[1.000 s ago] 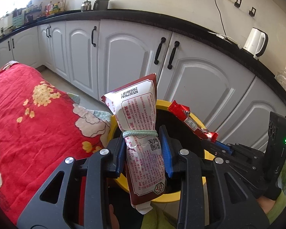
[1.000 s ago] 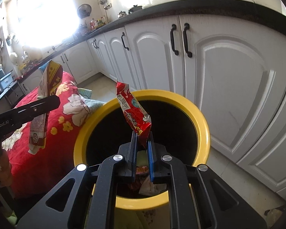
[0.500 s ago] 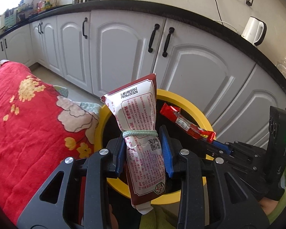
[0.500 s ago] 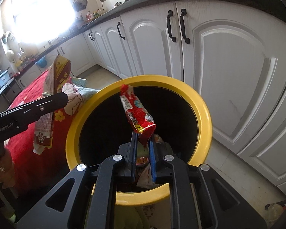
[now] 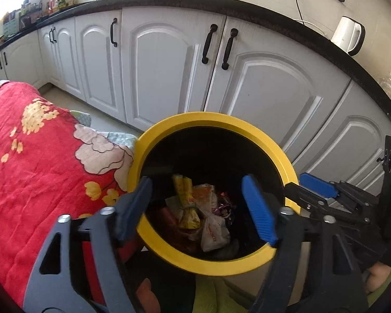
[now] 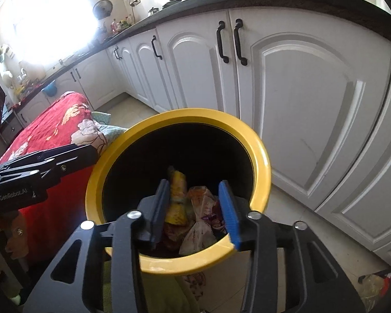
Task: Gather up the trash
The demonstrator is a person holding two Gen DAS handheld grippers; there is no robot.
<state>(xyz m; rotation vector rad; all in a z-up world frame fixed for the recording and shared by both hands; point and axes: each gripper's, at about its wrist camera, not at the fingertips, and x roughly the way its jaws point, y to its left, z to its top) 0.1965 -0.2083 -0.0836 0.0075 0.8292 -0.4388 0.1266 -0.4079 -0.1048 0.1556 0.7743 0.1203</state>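
Note:
A yellow-rimmed black bin [image 5: 276, 146] [image 6: 263, 156] stands in front of white cabinets. Crumpled wrappers [image 5: 193, 208] [image 6: 187, 208] lie heaped at its bottom, a yellow knotted one among them. My left gripper [image 5: 199, 182] hangs over the bin's mouth, its jaws opening wide with nothing between them. My right gripper [image 6: 193, 185] hovers over the same opening from the other side, jaws also opening and empty. In the left wrist view the right gripper [image 5: 310, 185] shows at the bin's right rim. The left gripper's arm [image 6: 39, 164] shows at the left of the right wrist view.
A red flowered quilt [image 5: 34, 156] [image 6: 52, 120] lies just left of the bin. White cabinet doors [image 5: 164, 65] run behind under a dark counter bearing a white kettle [image 5: 348, 35]. A bag of rubbish [image 6: 375, 287] lies on the floor at lower right.
Both grippers have opened. The white-and-red pouch has left the left jaws and the red wrapper has left the right jaws; neither is seen in the air now.

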